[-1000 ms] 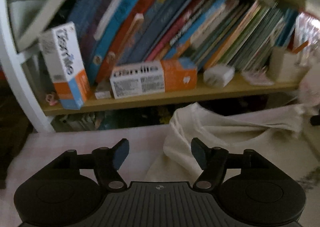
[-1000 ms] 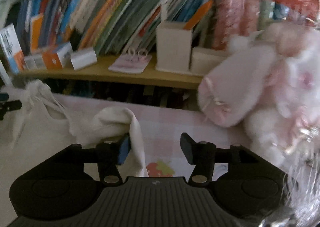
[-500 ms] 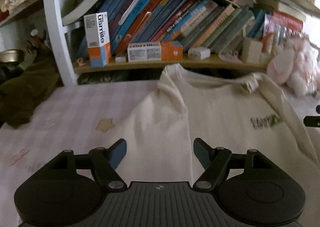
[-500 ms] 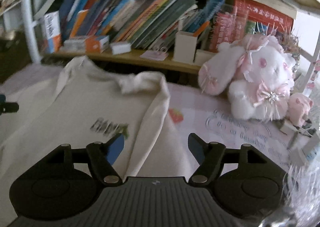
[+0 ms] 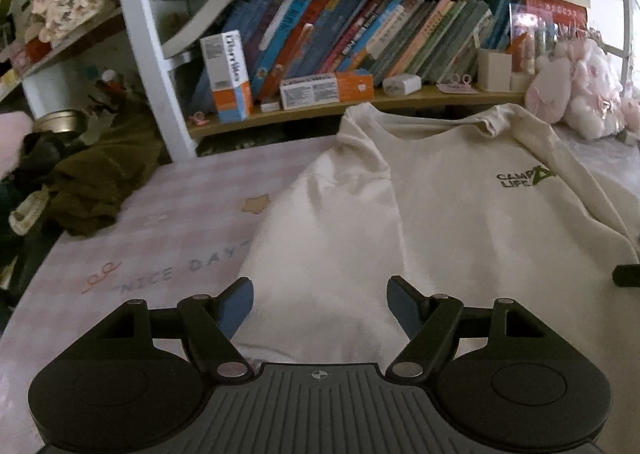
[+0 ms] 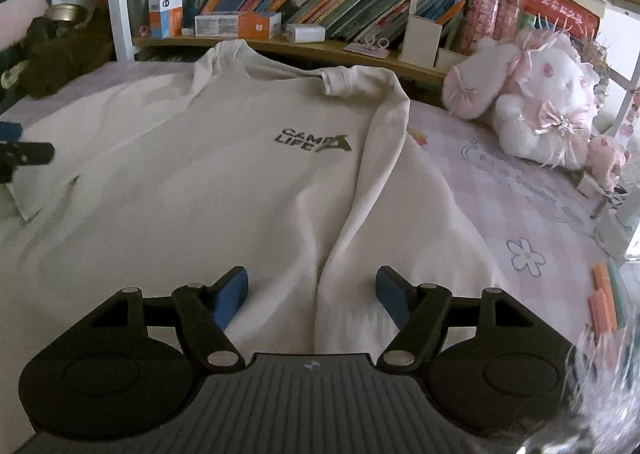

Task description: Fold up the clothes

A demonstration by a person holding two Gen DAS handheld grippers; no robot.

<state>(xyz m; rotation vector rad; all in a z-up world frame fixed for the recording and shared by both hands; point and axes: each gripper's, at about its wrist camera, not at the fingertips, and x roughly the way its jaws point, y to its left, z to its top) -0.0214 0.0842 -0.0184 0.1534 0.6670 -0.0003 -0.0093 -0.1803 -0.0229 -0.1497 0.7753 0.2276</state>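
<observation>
Both of your hands have pulled back from the bookshelf (image 5: 360,110), so the cream sweatshirt (image 6: 208,182) now lies spread front-up on the pink surface (image 5: 140,238), collar toward the shelf, long axis running away from you. Left gripper (image 5: 320,304) hovers over one sleeve, right gripper (image 6: 312,294) over the other; both stand apart, empty.

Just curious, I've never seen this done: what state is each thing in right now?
Left tool: open, holding nothing.
Right tool: open, holding nothing.
Cream sweatshirt: spread flat, front up, unfolded.
Pink plush toy: sitting beside the sweatshirt.
Books: leaning on the shelf.
</observation>
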